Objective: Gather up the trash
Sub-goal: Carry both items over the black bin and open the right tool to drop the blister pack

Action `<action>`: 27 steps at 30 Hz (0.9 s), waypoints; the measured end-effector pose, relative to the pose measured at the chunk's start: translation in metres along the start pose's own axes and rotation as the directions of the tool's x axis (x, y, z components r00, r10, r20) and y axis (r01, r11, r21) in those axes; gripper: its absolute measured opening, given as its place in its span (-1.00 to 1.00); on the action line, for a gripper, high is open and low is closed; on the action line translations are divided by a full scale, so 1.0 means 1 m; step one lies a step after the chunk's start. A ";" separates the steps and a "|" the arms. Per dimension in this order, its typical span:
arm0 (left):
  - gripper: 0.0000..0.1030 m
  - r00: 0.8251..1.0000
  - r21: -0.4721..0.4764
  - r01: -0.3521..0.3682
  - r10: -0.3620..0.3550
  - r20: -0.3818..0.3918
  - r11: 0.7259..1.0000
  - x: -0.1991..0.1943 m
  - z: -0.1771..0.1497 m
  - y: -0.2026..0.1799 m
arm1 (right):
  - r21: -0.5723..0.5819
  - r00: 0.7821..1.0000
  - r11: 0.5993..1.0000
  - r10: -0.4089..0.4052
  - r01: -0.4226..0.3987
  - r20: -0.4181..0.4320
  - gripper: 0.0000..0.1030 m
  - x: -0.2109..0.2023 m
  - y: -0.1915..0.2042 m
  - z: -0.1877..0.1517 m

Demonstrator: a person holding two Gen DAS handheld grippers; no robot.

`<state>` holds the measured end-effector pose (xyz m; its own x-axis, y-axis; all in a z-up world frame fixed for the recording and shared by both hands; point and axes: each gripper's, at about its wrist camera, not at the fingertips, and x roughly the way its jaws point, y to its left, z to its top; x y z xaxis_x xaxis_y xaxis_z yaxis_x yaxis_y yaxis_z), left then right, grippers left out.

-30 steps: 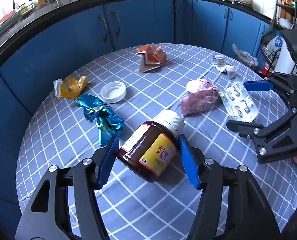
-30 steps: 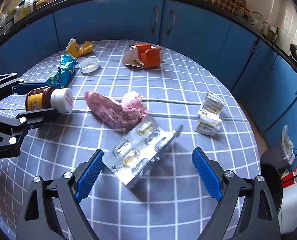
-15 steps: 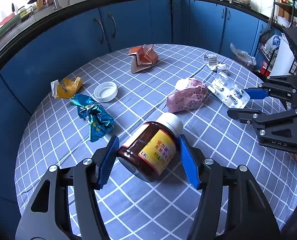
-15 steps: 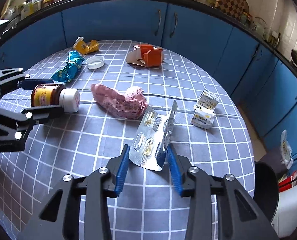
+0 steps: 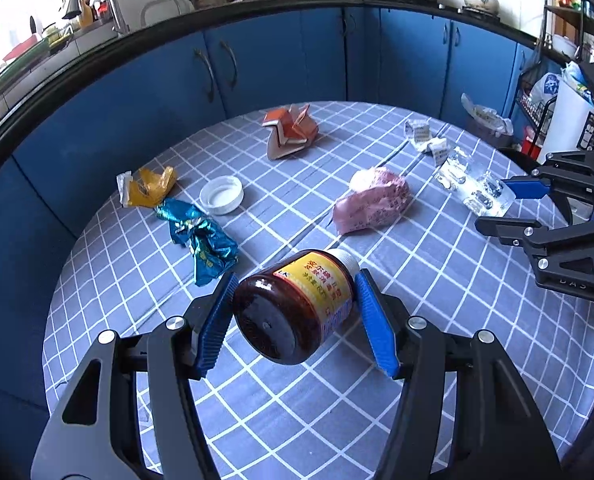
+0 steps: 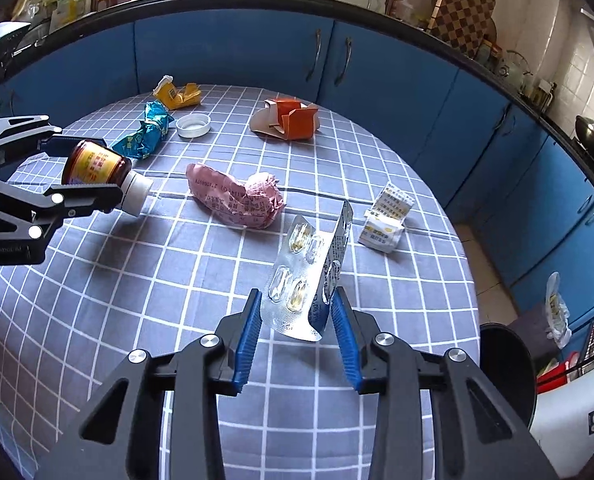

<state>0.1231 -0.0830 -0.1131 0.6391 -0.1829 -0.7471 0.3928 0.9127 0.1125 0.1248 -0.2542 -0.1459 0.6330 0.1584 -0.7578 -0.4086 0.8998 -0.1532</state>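
Above the checked surface (image 5: 437, 280), left fingers (image 5: 293, 316) clamp a brown bottle (image 5: 293, 308); right fingers (image 6: 297, 320) pinch a blister pack (image 6: 309, 272) at three o'clock.

On the worktop (image 6: 137, 280), a loose cap (image 6: 193, 125) lies between a foil wrapper (image 6: 143, 136) and a torn carton (image 6: 287, 119); a crumpled bag (image 6: 237, 196) lies nearer, centre

The right gripper (image 6: 297, 332) was wide open around the pill sheet (image 6: 311, 276) lying flat; now it is squeezing the sheet and lifting it up on edge. The brown bottle (image 5: 297, 304) is tipping up off the table (image 5: 417, 400).
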 end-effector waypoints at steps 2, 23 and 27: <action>0.18 1.000 0.005 -0.004 0.004 0.008 1.000 -0.003 0.002 -0.003 | 0.000 1.000 1.000 -0.006 0.006 0.003 -0.32 -0.002 -0.001 -0.001; 0.18 0.998 0.107 0.015 -0.021 0.053 0.994 -0.011 0.038 -0.053 | 0.031 0.996 0.997 -0.078 0.077 0.034 -0.32 -0.036 -0.041 -0.024; 0.18 0.997 0.133 0.023 -0.031 0.064 0.991 -0.011 0.049 -0.069 | 0.054 0.995 0.994 -0.095 0.093 0.042 -0.32 -0.043 -0.055 -0.031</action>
<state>0.1216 -0.1616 -0.0807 0.6674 -0.2345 -0.7068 0.4916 0.8517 0.1817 0.0995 -0.3229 -0.1246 0.6959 0.0888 -0.7126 -0.3118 0.9313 -0.1884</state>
